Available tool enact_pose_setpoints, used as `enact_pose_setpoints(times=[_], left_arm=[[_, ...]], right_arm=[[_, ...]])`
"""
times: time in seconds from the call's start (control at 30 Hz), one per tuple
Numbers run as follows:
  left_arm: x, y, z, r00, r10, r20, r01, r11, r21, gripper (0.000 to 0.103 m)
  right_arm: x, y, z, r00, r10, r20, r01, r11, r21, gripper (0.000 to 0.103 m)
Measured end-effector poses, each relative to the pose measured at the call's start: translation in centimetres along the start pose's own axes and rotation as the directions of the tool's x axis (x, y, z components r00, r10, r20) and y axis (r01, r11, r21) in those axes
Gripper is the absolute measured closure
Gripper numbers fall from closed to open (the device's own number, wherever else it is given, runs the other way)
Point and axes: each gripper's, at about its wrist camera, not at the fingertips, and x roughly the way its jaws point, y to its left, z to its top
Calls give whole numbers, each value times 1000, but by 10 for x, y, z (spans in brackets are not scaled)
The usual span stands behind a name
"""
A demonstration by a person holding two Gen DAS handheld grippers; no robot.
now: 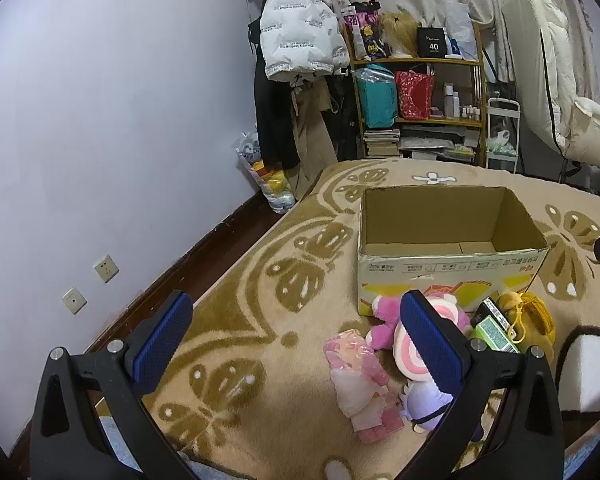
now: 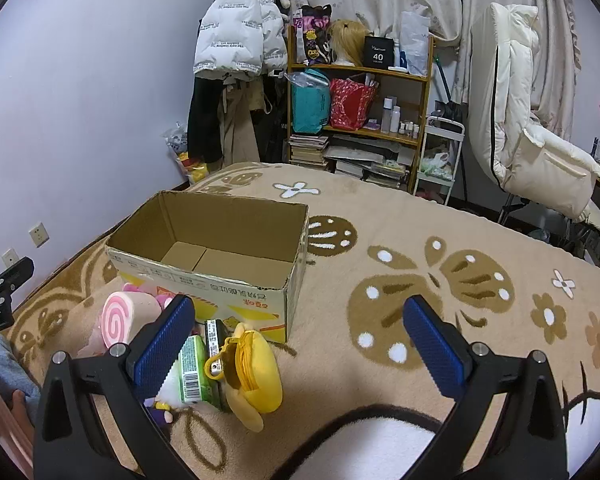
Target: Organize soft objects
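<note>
Both our claws, left gripper (image 1: pixel 296 338) and right gripper (image 2: pixel 298 340), hover wide open over the blanket (image 2: pixel 420 240), holding nothing. Our cardboard box (image 2: pixel 220 240) sits upright with nothing visible inside, plush toys (image 1: pixel 412 344) piled right against its front.

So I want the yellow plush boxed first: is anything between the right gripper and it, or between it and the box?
Nothing visible blocks either. The right gripper is open above the blanket, and the yellow plush lies uncovered near its left finger. The cardboard box just behind is open-topped and looks empty; only its near wall must be cleared.
</note>
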Motion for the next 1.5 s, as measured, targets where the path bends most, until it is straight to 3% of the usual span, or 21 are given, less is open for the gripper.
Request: enact_pose_setpoints(times=[1.5], left_arm=[[4,-1,-3,1000,4,-11,-4,1000,11,0]], right_arm=[[2,0,-1,1000,-1,-10,1,1000,2,0]])
